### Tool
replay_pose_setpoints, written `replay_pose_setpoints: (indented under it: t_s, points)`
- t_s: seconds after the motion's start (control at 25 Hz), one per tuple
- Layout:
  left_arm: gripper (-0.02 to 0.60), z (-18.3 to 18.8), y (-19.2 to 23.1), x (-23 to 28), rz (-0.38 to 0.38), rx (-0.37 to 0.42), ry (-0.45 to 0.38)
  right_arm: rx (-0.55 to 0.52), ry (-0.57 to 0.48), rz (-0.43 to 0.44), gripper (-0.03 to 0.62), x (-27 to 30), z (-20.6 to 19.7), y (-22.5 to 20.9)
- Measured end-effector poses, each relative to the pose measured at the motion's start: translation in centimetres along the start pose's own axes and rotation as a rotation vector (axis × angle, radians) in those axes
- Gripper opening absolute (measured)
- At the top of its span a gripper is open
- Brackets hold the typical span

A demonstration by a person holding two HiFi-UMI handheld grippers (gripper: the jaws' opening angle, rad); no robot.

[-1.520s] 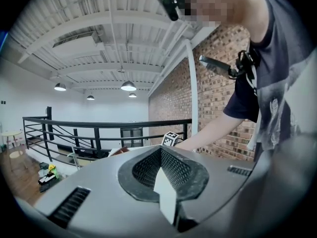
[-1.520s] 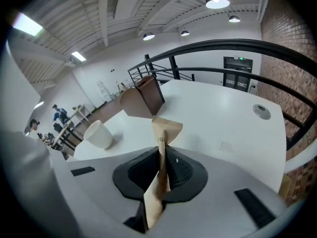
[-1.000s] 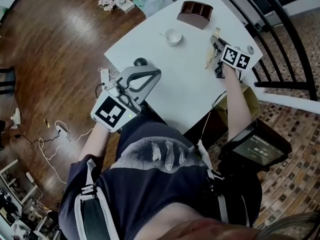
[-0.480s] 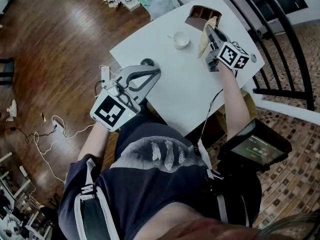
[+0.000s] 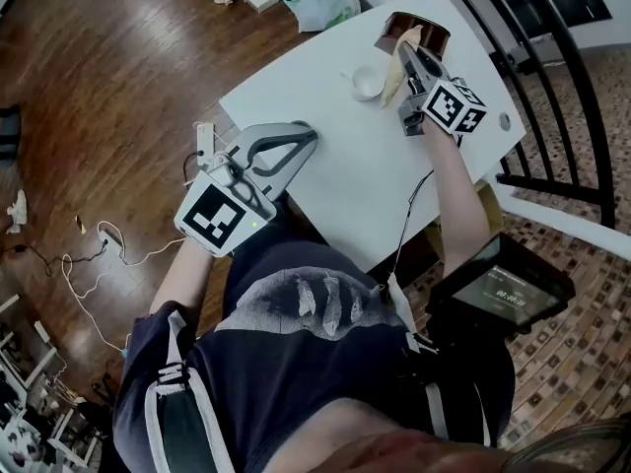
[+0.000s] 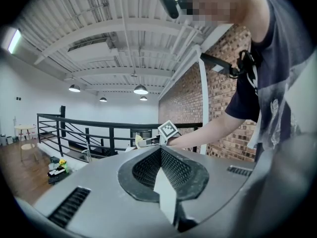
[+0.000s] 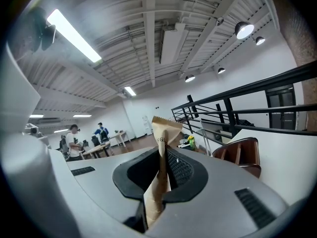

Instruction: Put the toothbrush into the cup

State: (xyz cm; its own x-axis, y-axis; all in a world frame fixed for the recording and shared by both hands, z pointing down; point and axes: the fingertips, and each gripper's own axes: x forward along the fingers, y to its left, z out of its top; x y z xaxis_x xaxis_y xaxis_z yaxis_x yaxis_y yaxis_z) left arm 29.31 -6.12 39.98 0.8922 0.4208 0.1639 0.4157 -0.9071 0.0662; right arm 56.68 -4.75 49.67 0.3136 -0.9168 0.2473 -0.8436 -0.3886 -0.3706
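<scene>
Right gripper (image 5: 412,59), clamping wrapped toothbrush (image 5: 395,73), swinging across table (image 5: 345,156) from right edge, now reaching cup (image 5: 368,83); insertion pending. Left gripper (image 5: 299,136) idling closed, empty.

One white table (image 5: 335,166). On its far end, one cup (image 5: 369,83) and one brown holder (image 5: 439,35). Two grippers: left gripper (image 5: 299,132), right gripper (image 5: 409,52). One paper-wrapped toothbrush (image 5: 394,77). Two people (image 7: 74,139) far left.

I can't tell what is inside the paper sleeve (image 7: 160,133) pinched between the jaws of my right gripper (image 7: 163,158), and its lower end is hidden deep between them.
</scene>
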Motion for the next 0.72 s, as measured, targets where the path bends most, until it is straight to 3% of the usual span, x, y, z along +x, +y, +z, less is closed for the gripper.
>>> replay_pose_setpoints:
  t_s: [0.72]
  points:
    - [-0.017,-1.3,3.4,-1.5,0.06,-0.031,0.041,-0.068,-0.048,-0.019,0.031,4.5,-0.4,-0.5]
